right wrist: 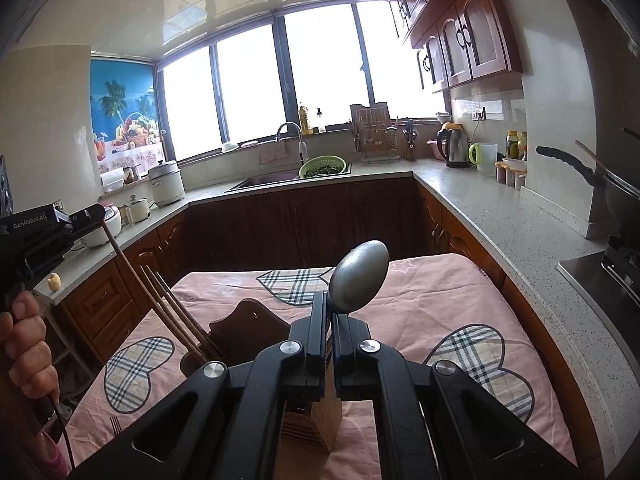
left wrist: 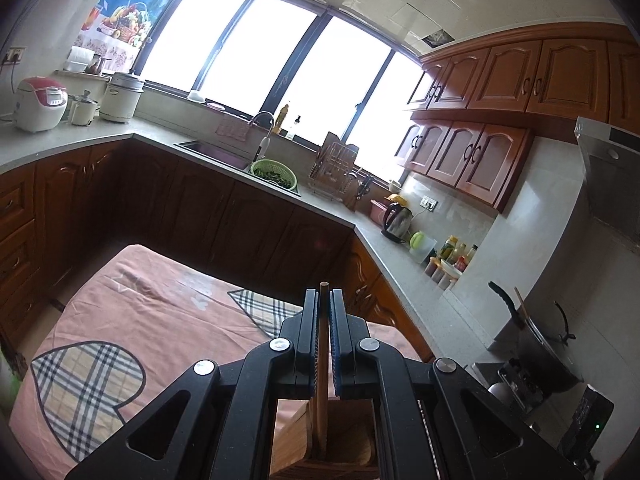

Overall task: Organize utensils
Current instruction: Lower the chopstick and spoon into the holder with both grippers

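My left gripper [left wrist: 324, 300] is shut on a wooden chopstick [left wrist: 322, 344] that runs down between the jaws into a wooden utensil holder [left wrist: 340, 440] right below. The same gripper [right wrist: 94, 214] shows at the left of the right wrist view, holding the chopstick [right wrist: 128, 264] slanted down into the holder's dark compartment [right wrist: 248, 332], where other chopsticks [right wrist: 172, 312] lean. My right gripper [right wrist: 330, 312] is shut on a metal spoon [right wrist: 360, 280], bowl upward, handle pointing down over the holder's light wooden section [right wrist: 324, 420].
The holder stands on a table with a pink cloth [right wrist: 420, 300] with plaid hearts. A fork [right wrist: 116, 426] lies on the cloth at the lower left. Kitchen counters [right wrist: 500, 208] with a sink, kettle [right wrist: 454, 146] and stove surround the table.
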The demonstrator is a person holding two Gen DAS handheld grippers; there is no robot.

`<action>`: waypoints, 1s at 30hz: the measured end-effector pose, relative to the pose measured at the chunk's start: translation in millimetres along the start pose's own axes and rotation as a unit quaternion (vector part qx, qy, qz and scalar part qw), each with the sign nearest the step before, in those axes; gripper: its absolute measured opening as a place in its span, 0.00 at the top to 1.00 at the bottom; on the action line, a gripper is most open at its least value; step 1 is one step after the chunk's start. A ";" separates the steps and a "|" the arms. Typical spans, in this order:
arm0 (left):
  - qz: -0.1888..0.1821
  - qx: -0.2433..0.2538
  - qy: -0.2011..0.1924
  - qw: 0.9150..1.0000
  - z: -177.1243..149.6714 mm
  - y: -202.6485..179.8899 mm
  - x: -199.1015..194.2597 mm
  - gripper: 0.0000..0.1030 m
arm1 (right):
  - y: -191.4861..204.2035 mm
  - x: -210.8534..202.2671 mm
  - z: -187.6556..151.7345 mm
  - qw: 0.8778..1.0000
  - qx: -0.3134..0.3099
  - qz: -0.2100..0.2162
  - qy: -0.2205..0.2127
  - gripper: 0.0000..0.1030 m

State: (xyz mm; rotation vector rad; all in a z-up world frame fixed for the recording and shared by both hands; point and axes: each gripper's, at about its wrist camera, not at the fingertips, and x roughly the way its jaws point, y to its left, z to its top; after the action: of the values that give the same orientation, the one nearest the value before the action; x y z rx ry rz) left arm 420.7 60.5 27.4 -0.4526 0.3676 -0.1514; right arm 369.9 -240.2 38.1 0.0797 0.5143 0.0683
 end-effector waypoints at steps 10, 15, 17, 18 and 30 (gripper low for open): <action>0.006 0.028 0.049 0.998 -17.6 -11.5 38.8 0.97 | 21.6 39.9 -31.4 0.997 -0.040 0.011 0.065 0.98; 0.005 0.031 0.054 0.998 -12.1 -5.2 43.6 0.96 | 18.8 48.2 -37.4 0.996 -0.036 0.014 0.078 0.98; 0.003 0.033 0.054 0.998 -11.3 -2.2 42.0 0.97 | 16.1 49.4 -35.9 0.996 -0.032 0.017 0.079 0.98; 0.003 0.033 0.055 0.998 -9.5 -2.6 43.4 0.96 | 15.4 49.9 -35.1 0.996 -0.031 0.017 0.080 0.98; -0.003 0.027 0.062 0.998 -14.1 12.2 32.4 0.96 | 6.9 51.4 -32.5 0.996 -0.009 0.025 0.088 0.93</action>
State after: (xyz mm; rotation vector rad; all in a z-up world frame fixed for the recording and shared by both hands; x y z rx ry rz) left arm 446.1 58.5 -0.1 -0.3912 0.4832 -0.1949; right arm 398.2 -227.1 -14.6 0.0695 0.6874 0.1305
